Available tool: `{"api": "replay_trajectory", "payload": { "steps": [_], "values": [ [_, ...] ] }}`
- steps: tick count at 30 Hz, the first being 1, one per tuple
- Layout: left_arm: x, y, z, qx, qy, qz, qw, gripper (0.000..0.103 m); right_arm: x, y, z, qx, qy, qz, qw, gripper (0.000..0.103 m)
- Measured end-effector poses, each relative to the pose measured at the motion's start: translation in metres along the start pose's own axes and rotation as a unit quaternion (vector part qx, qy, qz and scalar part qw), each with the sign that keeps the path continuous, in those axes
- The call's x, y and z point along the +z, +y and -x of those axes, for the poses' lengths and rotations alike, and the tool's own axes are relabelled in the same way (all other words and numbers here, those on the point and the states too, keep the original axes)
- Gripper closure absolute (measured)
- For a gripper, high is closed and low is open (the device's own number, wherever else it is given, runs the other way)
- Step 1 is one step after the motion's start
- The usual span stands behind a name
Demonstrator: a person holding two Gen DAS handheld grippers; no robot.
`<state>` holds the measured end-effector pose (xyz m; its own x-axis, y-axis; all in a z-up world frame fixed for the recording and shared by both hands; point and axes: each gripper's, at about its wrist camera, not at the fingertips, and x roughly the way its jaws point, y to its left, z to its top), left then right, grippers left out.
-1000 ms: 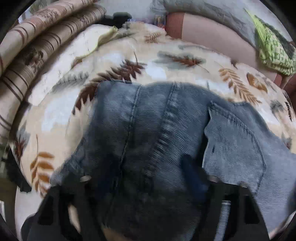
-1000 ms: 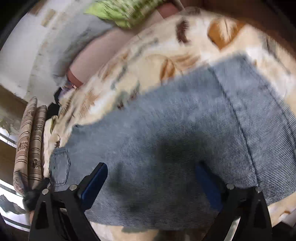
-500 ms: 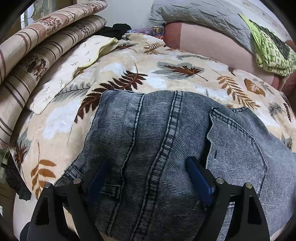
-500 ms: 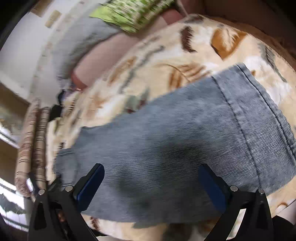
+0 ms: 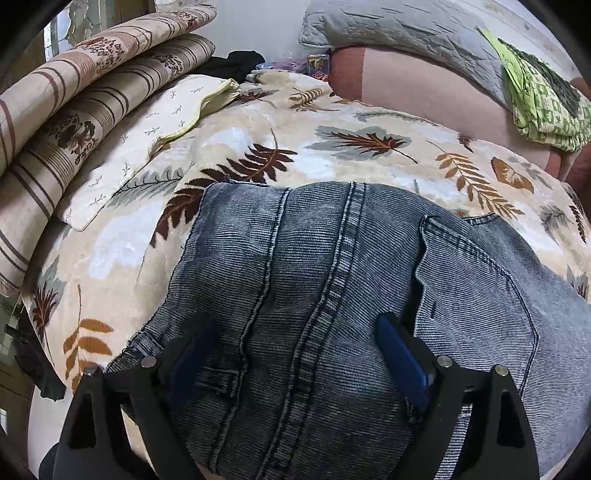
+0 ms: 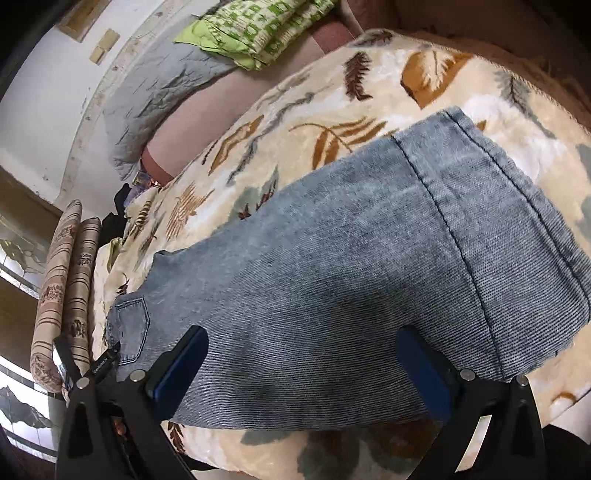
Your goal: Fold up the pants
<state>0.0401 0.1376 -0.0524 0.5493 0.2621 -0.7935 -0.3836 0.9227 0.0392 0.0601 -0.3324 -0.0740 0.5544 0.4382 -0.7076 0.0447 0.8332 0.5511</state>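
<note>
Grey-blue denim pants (image 5: 332,280) lie flat on a leaf-patterned blanket (image 5: 258,147), folded lengthwise, with a back pocket (image 5: 476,295) facing up. My left gripper (image 5: 295,354) is open just above the waist end, its blue pads either side of the centre seam, holding nothing. In the right wrist view the pant legs (image 6: 351,295) stretch to the hem (image 6: 517,221) at the right, the pocket (image 6: 127,328) at the far left. My right gripper (image 6: 303,373) is open over the near edge of the legs, holding nothing.
Striped folded quilts (image 5: 55,122) and a cream pillow (image 5: 147,136) lie at the left. A grey pillow (image 5: 399,33), a pink cushion (image 5: 413,88) and a green patterned cloth (image 5: 543,96) sit at the back. The bed's near edge (image 6: 332,454) drops off just below the pants.
Both grippers have pulled back and up from the pants. The left one was pressed low into the denim a second ago; now it stands open above it. The pants lie still.
</note>
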Motion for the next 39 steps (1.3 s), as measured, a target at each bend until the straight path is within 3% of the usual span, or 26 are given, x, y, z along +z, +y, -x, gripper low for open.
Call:
{"api": "replay_trajectory", "payload": {
  "steps": [6, 9, 13, 19, 25, 28, 34, 36, 39],
  "values": [
    [0.002, 0.002, 0.005, -0.005, -0.003, 0.006, 1.0000, 0.013, 0.001, 0.003, 0.026, 0.019, -0.040, -0.003, 0.999, 0.000],
    [0.002, 0.004, 0.004, -0.009, -0.001, 0.011, 0.9999, 0.013, -0.001, -0.017, 0.007, -0.003, -0.002, -0.023, 1.000, 0.000],
    [0.002, 0.005, 0.003, -0.013, -0.001, 0.014, 0.9998, 0.013, 0.002, -0.006, 0.013, -0.008, -0.004, -0.010, 1.000, 0.000],
    [0.004, 0.010, 0.008, -0.020, -0.013, 0.029, 0.9993, 0.013, 0.006, -0.012, 0.044, 0.001, -0.050, -0.042, 0.998, 0.000],
    [0.006, 0.016, 0.019, -0.028, -0.037, 0.054, 0.9975, 0.013, -0.014, -0.065, 0.076, 0.036, -0.069, -0.156, 0.985, 0.000],
    [0.007, 0.008, 0.026, -0.034, -0.045, 0.047, 0.9973, 0.013, -0.020, -0.098, 0.078, 0.063, -0.076, -0.233, 0.968, 0.000],
    [0.007, -0.052, 0.062, -0.103, -0.048, -0.015, 0.9934, 0.013, -0.016, -0.130, 0.070, 0.090, -0.084, -0.297, 0.947, 0.000],
    [0.002, -0.089, 0.073, -0.152, -0.027, -0.042, 0.9871, 0.013, -0.011, -0.129, 0.068, 0.091, -0.081, -0.291, 0.949, 0.000],
    [-0.007, -0.139, 0.085, -0.196, -0.011, -0.088, 0.9767, 0.013, -0.005, -0.124, 0.065, 0.102, -0.084, -0.284, 0.950, 0.002]
  ]
}}
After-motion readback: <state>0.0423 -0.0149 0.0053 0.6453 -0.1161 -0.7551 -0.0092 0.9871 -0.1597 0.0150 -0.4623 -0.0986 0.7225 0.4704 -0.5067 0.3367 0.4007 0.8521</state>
